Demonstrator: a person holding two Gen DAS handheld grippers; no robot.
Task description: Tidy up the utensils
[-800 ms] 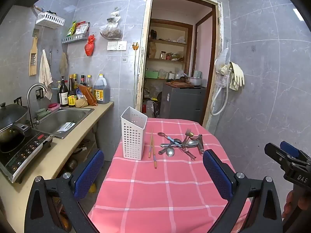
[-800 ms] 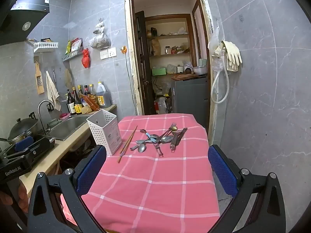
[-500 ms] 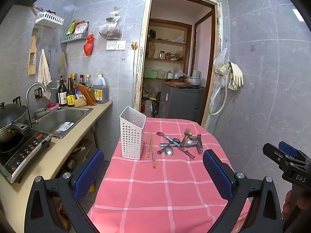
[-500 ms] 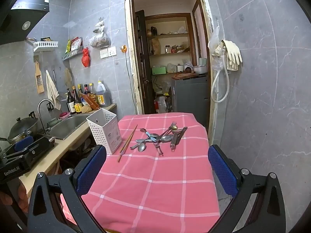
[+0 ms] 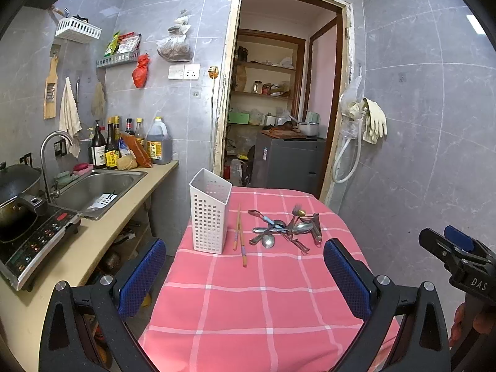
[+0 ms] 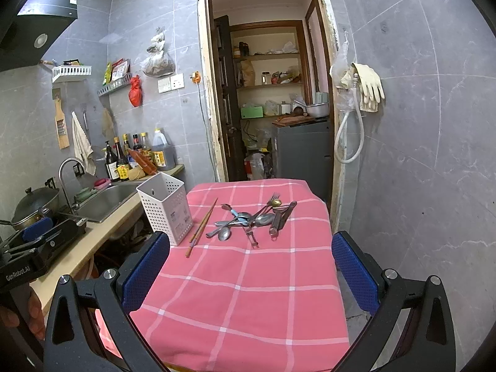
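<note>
1. The utensils [image 5: 283,228] are lying in a loose heap of spoons, a fork and darker tools on the far half of the pink checked tablecloth [image 5: 248,303], none of them in the holder yet
2. A pair of chopsticks [image 5: 239,234] is lying apart from the heap, just beside the white perforated holder [image 5: 209,210], with their long axis running from the far edge toward the near edge of the table
3. The holder is standing upright at the table's left edge, open mouth up, with the chopsticks between it and the heap
4. The left gripper [image 5: 245,274] is hovering over the near part of the cloth with its blue pads [image 5: 141,274] spread wide and nothing between them; the chopsticks and holder are sitting almost straight ahead of it, well apart
5. The right gripper [image 6: 251,268] is likewise showing its fingers [image 6: 353,274] fully spread and empty, and the heap is lying ahead of it, slightly left of centre in its view
6. Judging from both views, neither gripper is clearly the nearer one (the left seems better lined up with the chopsticks, the right with the heap), and either would need to travel forward and down
7. Since the chopsticks are pointing along the approach, a wrist roll may be needed to pinch across them
8. The sink [image 5: 93,189] and counter are sitting off to the left
</note>
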